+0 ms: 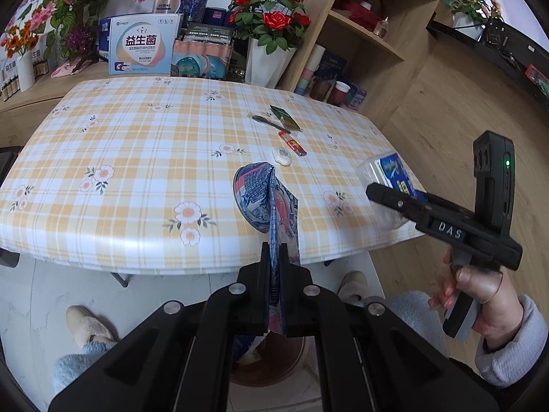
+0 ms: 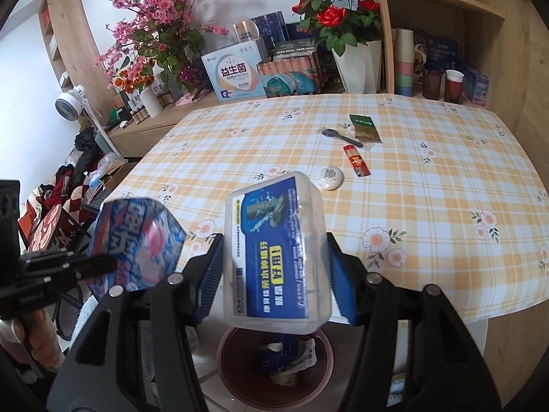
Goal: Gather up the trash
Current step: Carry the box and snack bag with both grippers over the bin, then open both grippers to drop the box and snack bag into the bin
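We list what we see, item by item.

Left gripper [image 1: 273,257]: black, two-fingered; we find its fingers clenched tight on a crumpled blue, red and white printed foil snack bag [image 1: 266,199], which stands up from the jaws over the near edge of the table.

Right gripper [image 2: 272,267]: black with blue ribbed pads [image 2: 209,281]; we find them pressed on both sides of a clear rectangular plastic box with a blue printed label [image 2: 276,257], held upright. A hand [image 1: 480,302] in a grey fleecy sleeve holds this gripper's handle.

Brown round waste bin [image 2: 236,353]: on the pale floor directly below both grippers; we see paper and wrapper scraps inside.

Table with a yellow and white plaid, flower-printed cloth [image 2: 429,213]: still bearing, at its far right part, a dark green foil sachet [image 2: 365,127], a dark plastic spoon [image 2: 341,136] just beside it, a red and orange lighter [image 2: 357,164] nearer us, and a small white oval case [image 2: 331,178] close by the lighter.

Behind the table: a white vase of red roses [image 2: 357,58], a pink blossom arrangement [image 2: 158,34], and a white and blue printed carton [image 2: 236,75] on a wooden ledge.
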Action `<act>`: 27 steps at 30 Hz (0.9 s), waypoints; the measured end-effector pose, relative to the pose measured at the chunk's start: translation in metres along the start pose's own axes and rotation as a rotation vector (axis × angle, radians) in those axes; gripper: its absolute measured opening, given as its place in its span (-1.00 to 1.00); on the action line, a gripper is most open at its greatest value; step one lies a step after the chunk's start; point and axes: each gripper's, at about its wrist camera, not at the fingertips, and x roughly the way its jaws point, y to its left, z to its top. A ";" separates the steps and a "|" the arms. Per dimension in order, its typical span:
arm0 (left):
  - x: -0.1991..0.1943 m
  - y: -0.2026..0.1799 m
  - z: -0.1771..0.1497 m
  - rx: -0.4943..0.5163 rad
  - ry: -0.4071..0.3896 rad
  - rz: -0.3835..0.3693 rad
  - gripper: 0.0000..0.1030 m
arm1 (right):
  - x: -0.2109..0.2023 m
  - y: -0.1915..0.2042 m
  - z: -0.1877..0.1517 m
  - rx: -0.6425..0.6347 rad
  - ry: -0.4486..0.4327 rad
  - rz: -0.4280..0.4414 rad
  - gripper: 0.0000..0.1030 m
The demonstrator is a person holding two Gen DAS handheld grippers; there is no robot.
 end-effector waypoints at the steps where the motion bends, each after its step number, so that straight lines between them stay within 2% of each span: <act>1: -0.002 -0.001 -0.003 0.001 0.003 0.000 -0.91 | -0.002 0.001 -0.001 0.001 -0.003 0.002 0.12; 5: -0.004 -0.004 -0.019 -0.001 0.020 -0.005 -0.91 | -0.010 0.002 -0.007 0.005 -0.017 0.011 0.12; 13: 0.014 -0.006 -0.046 -0.025 0.105 -0.031 -0.91 | -0.015 -0.010 -0.015 0.034 -0.018 0.005 0.12; 27: 0.037 -0.011 -0.053 -0.007 0.167 -0.056 -0.91 | -0.011 -0.016 -0.023 0.051 -0.003 0.007 0.12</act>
